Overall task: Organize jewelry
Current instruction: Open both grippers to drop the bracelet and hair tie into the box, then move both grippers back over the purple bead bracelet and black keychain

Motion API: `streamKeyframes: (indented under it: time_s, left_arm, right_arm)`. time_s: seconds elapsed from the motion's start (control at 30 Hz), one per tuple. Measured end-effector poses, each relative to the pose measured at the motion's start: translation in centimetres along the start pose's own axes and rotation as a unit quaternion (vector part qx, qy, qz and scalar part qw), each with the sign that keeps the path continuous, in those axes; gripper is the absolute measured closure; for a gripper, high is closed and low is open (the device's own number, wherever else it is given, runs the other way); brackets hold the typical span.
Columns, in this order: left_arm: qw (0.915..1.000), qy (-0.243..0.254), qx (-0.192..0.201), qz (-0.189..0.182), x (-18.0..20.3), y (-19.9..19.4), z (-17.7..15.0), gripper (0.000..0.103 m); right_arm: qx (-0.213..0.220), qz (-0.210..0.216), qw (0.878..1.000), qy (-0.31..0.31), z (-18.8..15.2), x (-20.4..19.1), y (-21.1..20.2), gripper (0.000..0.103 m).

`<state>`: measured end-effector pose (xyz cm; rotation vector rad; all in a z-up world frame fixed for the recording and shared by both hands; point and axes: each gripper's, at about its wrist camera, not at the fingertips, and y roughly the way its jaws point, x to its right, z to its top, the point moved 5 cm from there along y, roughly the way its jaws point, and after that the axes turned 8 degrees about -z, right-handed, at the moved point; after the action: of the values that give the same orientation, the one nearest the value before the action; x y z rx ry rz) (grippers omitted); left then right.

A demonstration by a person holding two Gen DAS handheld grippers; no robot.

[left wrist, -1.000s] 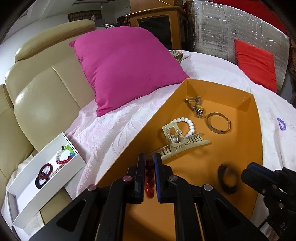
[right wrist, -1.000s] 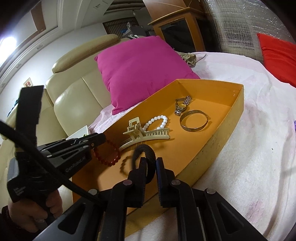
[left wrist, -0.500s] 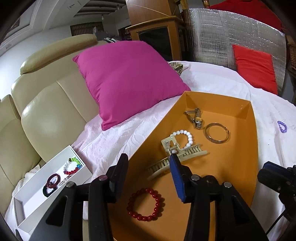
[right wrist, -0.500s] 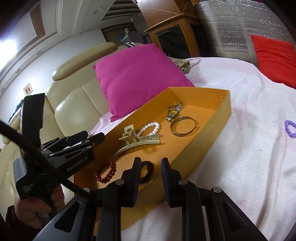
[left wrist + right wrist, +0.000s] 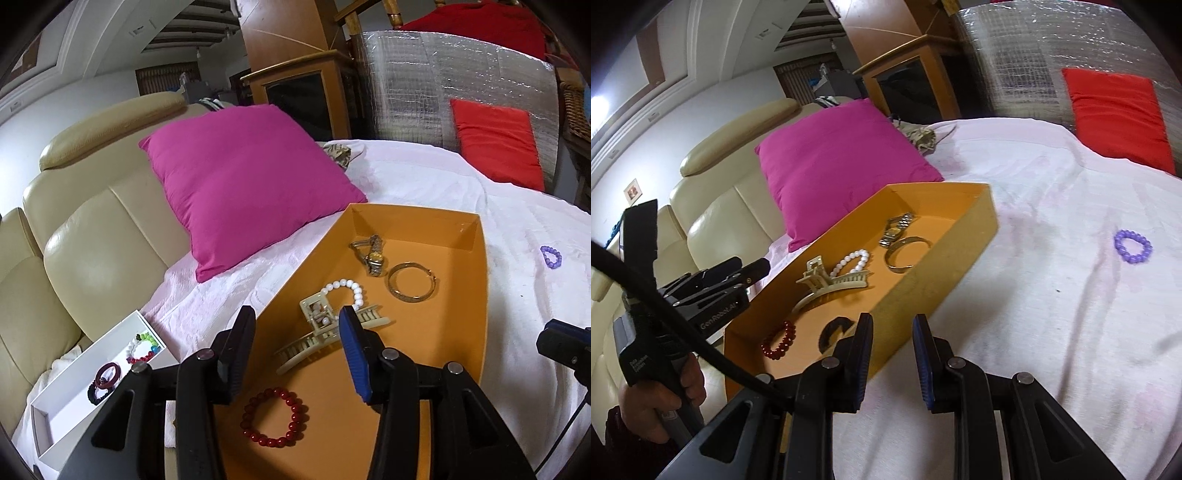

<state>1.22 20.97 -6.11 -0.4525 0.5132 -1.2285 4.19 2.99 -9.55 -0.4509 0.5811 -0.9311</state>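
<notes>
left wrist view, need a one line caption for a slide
Open left gripper above an orange tray holding a red bead bracelet, hair claw, bangle and watch.

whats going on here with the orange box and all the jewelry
A person is sorting jewelry on a covered sofa with a handheld gripper in each hand. Both the left gripper and the right gripper are open and hold nothing. The orange box holds a red bead bracelet, a black hair tie, a hair claw, white beads, a watch and a bangle. A purple bracelet lies outside on the cloth.
</notes>
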Motion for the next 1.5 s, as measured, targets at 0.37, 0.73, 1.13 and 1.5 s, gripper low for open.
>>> streamKeyframes:
  time_s: [0.37,0.73,1.13,1.5]
  left_arm:
    - [0.9997,0.022,0.012,-0.008,2.6,-0.8,0.6,0.055]
    - [0.9986,0.043,0.017,-0.023,5.6,-1.2,0.9,0.055]
    - [0.9962,0.066,0.021,-0.052,10.1,-1.8,1.1,0.055]
    - [0.9912,0.096,0.025,-0.087,16.0,-2.8,1.1,0.055]
  right_arm:
    - [0.002,-0.018,1.000,0.011,-0.2,2.4,-1.5,0.078]
    - [0.005,-0.028,0.999,0.028,-0.4,4.6,-2.8,0.078]
    - [0.011,-0.041,0.998,0.048,-0.7,6.9,-4.8,0.078]
    - [0.018,-0.062,0.995,0.072,-1.4,10.7,-7.1,0.078]
